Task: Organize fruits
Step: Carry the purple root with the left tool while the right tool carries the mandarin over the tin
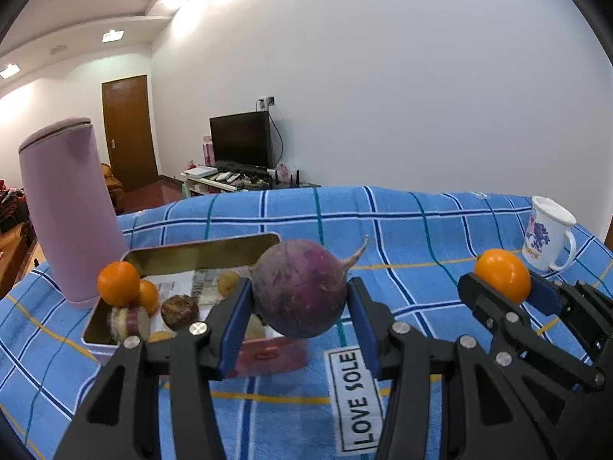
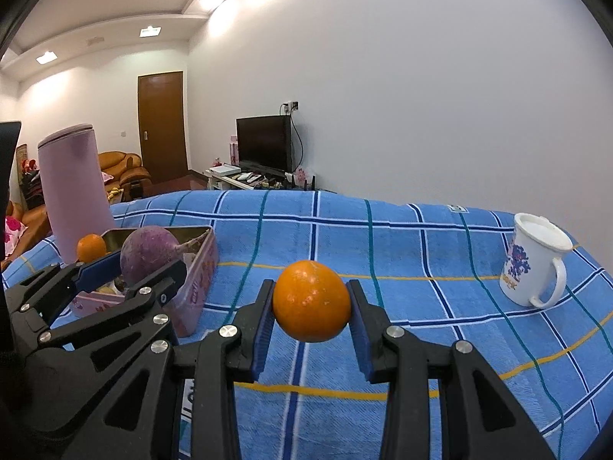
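My left gripper (image 1: 300, 299) is shut on a round purple radish (image 1: 300, 287), held in the air just above the near right corner of a pink tin box (image 1: 268, 356). Inside the box lie two oranges (image 1: 118, 283), a brown fruit (image 1: 179, 309) and other pieces. In the right wrist view my right gripper (image 2: 311, 306) is shut on an orange (image 2: 311, 301) above the blue checked cloth. That orange (image 1: 502, 275) and its gripper (image 1: 505, 287) also show at the right of the left wrist view. The radish (image 2: 147, 255) shows over the box (image 2: 199, 280) at the left.
A tall pink cylinder (image 1: 71, 211) stands upright behind the box's left end. A white mug (image 2: 532, 260) with a blue print sits at the far right of the cloth (image 2: 383, 237). A "LOVE SOLE" label (image 1: 354, 398) lies on the cloth. Beyond are a TV and a door.
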Motion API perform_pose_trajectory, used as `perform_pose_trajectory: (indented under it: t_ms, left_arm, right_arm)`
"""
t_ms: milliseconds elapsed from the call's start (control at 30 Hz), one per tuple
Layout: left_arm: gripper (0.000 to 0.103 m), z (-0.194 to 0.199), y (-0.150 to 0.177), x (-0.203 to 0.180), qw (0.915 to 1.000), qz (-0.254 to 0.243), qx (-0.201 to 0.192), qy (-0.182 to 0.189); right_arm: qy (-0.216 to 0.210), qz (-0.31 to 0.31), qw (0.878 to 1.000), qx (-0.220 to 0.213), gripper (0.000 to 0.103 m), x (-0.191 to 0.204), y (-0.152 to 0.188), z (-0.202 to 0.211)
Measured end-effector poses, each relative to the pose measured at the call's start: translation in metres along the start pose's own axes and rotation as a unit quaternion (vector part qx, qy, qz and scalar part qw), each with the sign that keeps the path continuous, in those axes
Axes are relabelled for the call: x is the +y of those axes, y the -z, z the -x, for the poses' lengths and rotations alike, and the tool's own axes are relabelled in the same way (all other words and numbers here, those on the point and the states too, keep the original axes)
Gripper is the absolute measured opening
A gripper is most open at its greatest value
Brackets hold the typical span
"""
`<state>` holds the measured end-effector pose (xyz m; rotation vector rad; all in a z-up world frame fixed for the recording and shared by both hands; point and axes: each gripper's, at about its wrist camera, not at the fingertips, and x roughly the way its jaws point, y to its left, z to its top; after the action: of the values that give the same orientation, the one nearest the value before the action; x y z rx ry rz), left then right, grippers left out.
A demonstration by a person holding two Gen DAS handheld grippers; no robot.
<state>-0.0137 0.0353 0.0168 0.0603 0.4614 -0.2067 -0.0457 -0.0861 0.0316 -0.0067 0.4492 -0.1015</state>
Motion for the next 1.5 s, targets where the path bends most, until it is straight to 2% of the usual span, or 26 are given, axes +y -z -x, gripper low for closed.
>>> perform_pose_trajectory:
  t_ms: [400,1033,1500]
  left_arm:
    - [0.052,-0.003,-0.007,0.037,0.9994,0.024,-0.013,-0.019]
    - [0.052,-0.019,-0.018,0.118,0.9945,0.06,-0.02,-0.083]
    - [0.052,-0.033,-0.018,0.132,0.9921,0.06,-0.001,-0.11]
  right_arm:
    - [-0.02,0.005,1.0,-0.016,0.039,0.031,-0.013,-0.004]
    - [-0.064,0.019,0.997,-0.024,0.038,0.097,-0.028,-0.029]
    - [-0.074,0.014,0.997,-0.014,0.039,0.117,-0.041,-0.062]
